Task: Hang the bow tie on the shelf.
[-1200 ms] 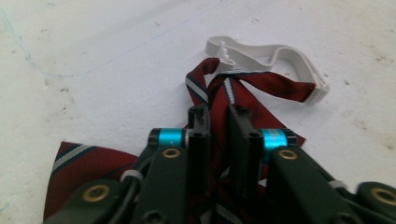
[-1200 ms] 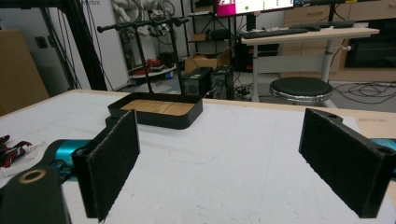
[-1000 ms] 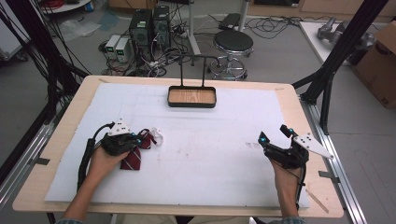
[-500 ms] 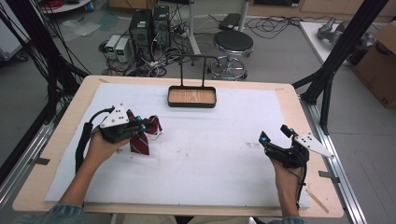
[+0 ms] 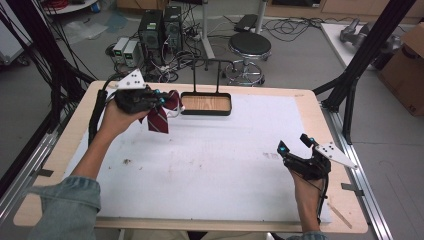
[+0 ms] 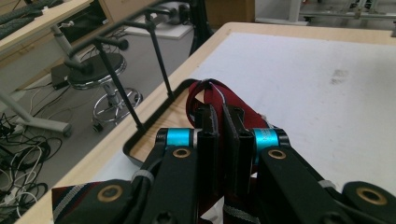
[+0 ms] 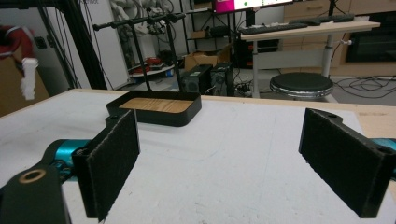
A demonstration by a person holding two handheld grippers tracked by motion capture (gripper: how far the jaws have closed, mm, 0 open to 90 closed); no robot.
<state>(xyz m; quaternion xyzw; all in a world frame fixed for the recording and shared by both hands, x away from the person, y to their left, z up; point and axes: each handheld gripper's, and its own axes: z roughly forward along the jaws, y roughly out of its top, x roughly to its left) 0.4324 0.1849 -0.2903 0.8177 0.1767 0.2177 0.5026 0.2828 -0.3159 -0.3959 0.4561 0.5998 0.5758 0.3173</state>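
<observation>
Left gripper (image 5: 162, 100) lifts striped tie; right idle.
I see its jaws pinching the maroon woven tie (image 5: 159, 118) beside the black wood-floored tray (image 5: 206, 104), far edge; right gripper (image 5: 296, 150) jaws wide apart.

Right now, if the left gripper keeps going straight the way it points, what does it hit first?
Probably the black tray stand. The left gripper, shut on the red striped tie, points at its near rim, with the upright rods just beyond. The gripper's height above the rim is unclear, so it might pass over.
</observation>
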